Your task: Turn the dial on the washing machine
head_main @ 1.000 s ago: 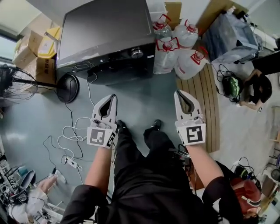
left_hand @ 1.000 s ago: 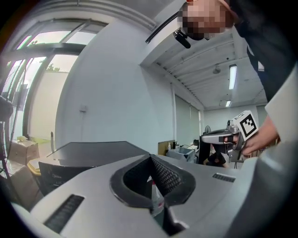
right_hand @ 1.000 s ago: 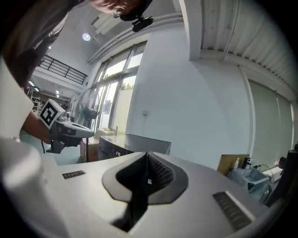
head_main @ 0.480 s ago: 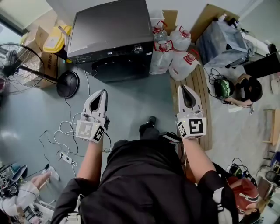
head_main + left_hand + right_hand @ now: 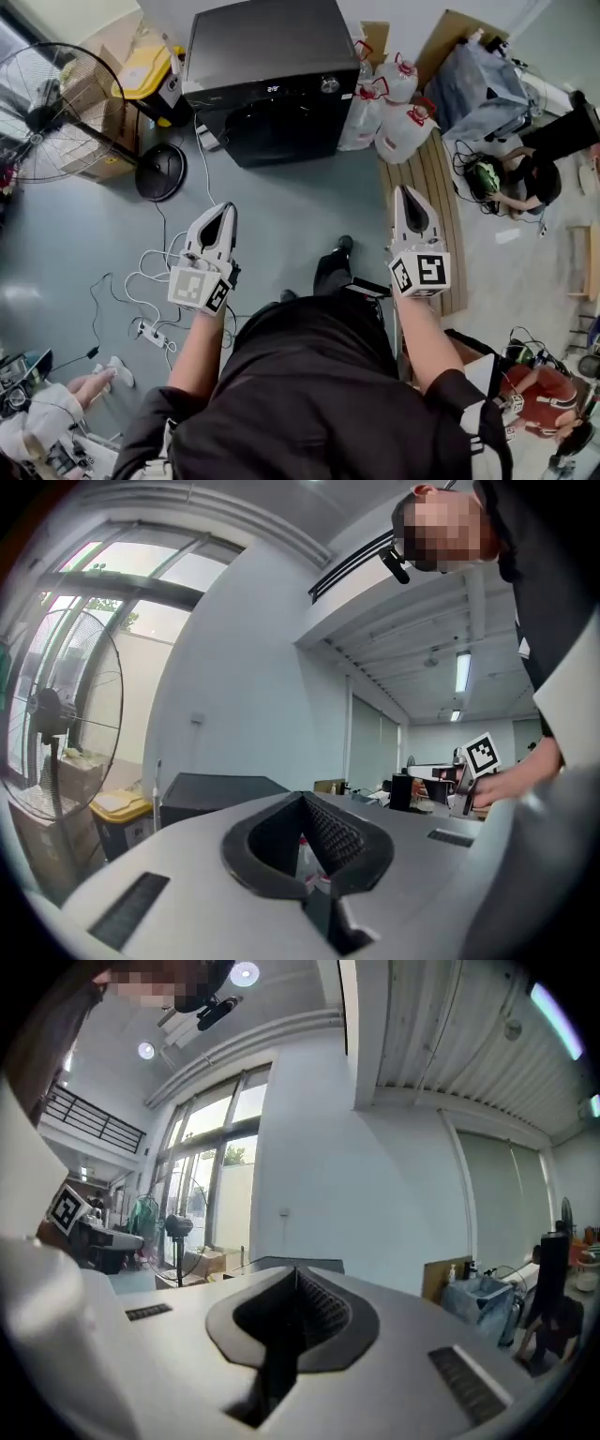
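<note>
The black washing machine [image 5: 267, 56] stands against the far wall, its silver dial [image 5: 329, 84] at the right end of the front panel. Both grippers hang over the floor well short of it. My left gripper [image 5: 227, 210] is shut with nothing in it and points toward the machine. My right gripper [image 5: 403, 193] is also shut and empty, below the water bottles. In the left gripper view the closed jaws [image 5: 302, 797] point at the dark machine [image 5: 211, 794]. In the right gripper view the jaws [image 5: 296, 1269] are closed, with the machine's top [image 5: 314, 1263] just behind.
Large water bottles [image 5: 389, 108] stand right of the machine, on a wooden pallet [image 5: 433, 192]. A floor fan [image 5: 56, 112] with a round base [image 5: 161, 174] and a yellow bin [image 5: 148, 70] are at the left. White cables [image 5: 155, 277] lie on the floor. A person [image 5: 530, 173] sits at the right.
The washing machine has shifted right and farther off in the head view, and more of the fan shows. Both grippers stay shut, held low over the floor.
</note>
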Demonstrator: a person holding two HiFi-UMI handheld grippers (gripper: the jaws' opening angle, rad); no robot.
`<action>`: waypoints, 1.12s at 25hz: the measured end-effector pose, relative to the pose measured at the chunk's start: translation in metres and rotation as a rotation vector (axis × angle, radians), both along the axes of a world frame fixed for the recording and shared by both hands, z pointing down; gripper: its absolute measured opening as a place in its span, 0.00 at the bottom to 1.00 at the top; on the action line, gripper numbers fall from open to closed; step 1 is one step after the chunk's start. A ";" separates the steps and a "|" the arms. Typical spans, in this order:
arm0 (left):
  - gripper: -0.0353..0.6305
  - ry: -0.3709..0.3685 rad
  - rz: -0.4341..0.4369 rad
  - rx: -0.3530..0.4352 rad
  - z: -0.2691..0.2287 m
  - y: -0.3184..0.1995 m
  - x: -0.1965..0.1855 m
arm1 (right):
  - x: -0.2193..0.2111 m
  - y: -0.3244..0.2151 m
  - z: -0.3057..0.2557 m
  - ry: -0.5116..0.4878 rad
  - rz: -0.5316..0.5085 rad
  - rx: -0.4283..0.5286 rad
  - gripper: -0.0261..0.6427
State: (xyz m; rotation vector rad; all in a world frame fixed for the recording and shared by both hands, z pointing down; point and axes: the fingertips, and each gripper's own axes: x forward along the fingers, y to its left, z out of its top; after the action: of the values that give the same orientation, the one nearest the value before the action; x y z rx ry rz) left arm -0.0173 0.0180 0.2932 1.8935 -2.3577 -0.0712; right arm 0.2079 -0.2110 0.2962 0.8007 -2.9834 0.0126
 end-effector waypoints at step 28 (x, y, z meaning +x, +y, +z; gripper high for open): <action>0.07 0.045 -0.142 0.036 -0.009 0.055 0.039 | 0.014 0.076 0.022 0.070 -0.294 -0.019 0.07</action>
State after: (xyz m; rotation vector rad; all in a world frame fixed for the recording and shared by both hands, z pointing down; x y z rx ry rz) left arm 0.0217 0.0726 0.2847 1.7181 -2.4731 -0.1675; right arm 0.2215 -0.1354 0.3186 0.3460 -2.9961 0.0008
